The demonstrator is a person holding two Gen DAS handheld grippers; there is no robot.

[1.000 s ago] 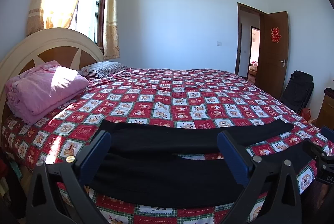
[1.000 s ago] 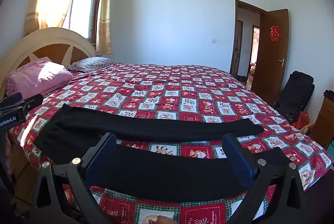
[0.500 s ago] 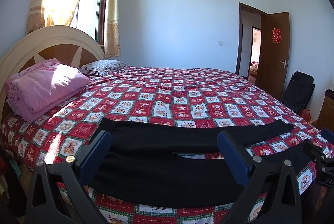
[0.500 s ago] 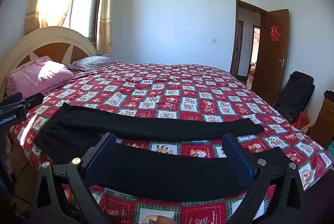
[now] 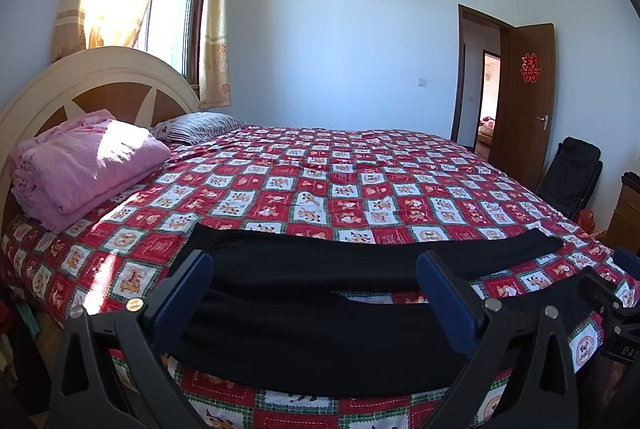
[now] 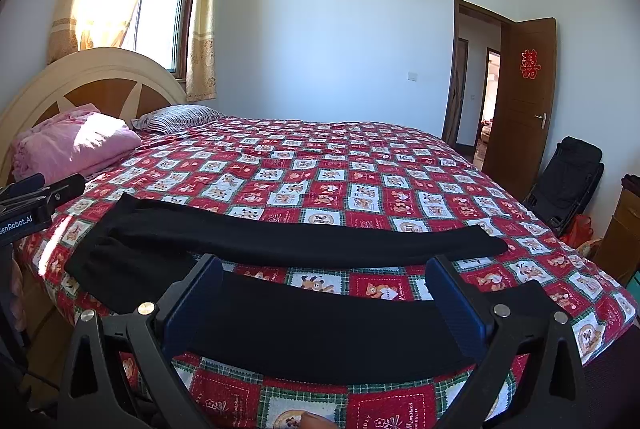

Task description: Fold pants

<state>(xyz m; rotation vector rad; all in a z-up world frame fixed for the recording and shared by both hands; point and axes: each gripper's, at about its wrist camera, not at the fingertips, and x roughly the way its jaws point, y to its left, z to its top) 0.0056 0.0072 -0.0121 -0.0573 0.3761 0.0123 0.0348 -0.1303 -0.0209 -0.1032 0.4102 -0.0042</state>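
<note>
One pair of black pants (image 5: 320, 309) lies spread along the near edge of the bed (image 5: 340, 185), waist to the left, both legs running right with a gap of quilt showing between them. We judge the fabric soft, light and limp, so we would pinch the waistband corner at left and a cuff at right. Left gripper (image 5: 314, 297) and right gripper (image 6: 324, 299) both stand wide and empty, short of the cloth; pink blanket (image 5: 84, 165) far left.
</note>
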